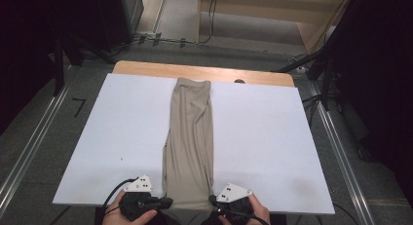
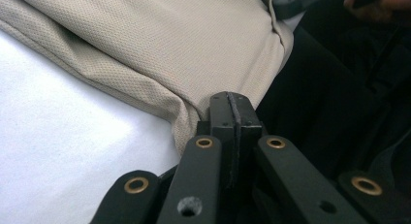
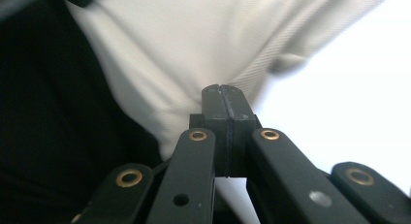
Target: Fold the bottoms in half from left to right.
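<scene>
The left hand-held gripper [image 1: 165,202] and right hand-held gripper [image 1: 213,199] each pinch a near corner of the beige cloth [image 1: 189,137], jaws clenched on fabric. The cloth lies lengthwise down the middle of the white desk [image 1: 107,137].

Beige cloth [image 1: 188,137] near end cut off at bottom edge, hands [image 1: 131,213] partly cropped, right gripper view overexposed
</scene>
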A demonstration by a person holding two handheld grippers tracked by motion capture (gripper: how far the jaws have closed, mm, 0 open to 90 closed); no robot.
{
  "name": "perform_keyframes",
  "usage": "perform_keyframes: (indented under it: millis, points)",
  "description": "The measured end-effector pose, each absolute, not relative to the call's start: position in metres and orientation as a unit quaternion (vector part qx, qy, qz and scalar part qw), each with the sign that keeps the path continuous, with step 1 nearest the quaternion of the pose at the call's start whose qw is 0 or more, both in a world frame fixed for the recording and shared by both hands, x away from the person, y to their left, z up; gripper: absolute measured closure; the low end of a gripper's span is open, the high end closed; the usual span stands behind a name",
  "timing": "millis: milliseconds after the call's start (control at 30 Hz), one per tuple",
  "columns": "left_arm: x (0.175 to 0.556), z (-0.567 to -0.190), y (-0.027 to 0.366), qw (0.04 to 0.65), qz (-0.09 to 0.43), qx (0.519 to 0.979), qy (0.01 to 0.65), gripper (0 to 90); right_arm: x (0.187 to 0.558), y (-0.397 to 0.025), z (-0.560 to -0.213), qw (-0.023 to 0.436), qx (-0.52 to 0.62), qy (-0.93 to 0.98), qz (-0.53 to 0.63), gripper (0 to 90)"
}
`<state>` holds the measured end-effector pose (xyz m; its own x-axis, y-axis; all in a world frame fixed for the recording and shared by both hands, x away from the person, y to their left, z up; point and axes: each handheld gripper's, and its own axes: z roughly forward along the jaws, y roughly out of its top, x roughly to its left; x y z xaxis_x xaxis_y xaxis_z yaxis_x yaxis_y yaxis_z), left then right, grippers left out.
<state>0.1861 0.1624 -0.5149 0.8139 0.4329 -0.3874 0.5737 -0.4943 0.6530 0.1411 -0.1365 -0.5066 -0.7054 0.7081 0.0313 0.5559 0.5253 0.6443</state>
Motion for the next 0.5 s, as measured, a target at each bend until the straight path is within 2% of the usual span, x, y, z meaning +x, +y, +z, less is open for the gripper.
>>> perform_keyframes:
  millis: [133, 233, 333, 433, 500]
  points:
    - [0.186, -0.515, 0.162, 0.409, -0.084, 0.861, 0.291, 90.0, 0.146, -0.153, -0.504, 0.147, 0.398, 0.857, 0.293, 88.3]
    - [0.185, -0.513, 0.163, 0.412, -0.08, 0.861, 0.286, 90.0, 0.147, -0.166, -0.496, 0.124, 0.411, 0.831, 0.354, 88.2]
    - [0.185, -0.508, 0.171, 0.436, -0.07, 0.846, 0.297, 86.9, 0.141, -0.157, -0.491, 0.129, 0.379, 0.833, 0.382, 84.8]
    - [0.186, -0.502, 0.18, 0.456, -0.036, 0.83, 0.32, 76.5, 0.14, -0.141, -0.493, 0.122, 0.372, 0.835, 0.387, 72.8]
    - [0.188, -0.502, 0.181, 0.458, -0.034, 0.825, 0.329, 71.0, 0.141, -0.132, -0.496, 0.126, 0.384, 0.828, 0.389, 63.9]
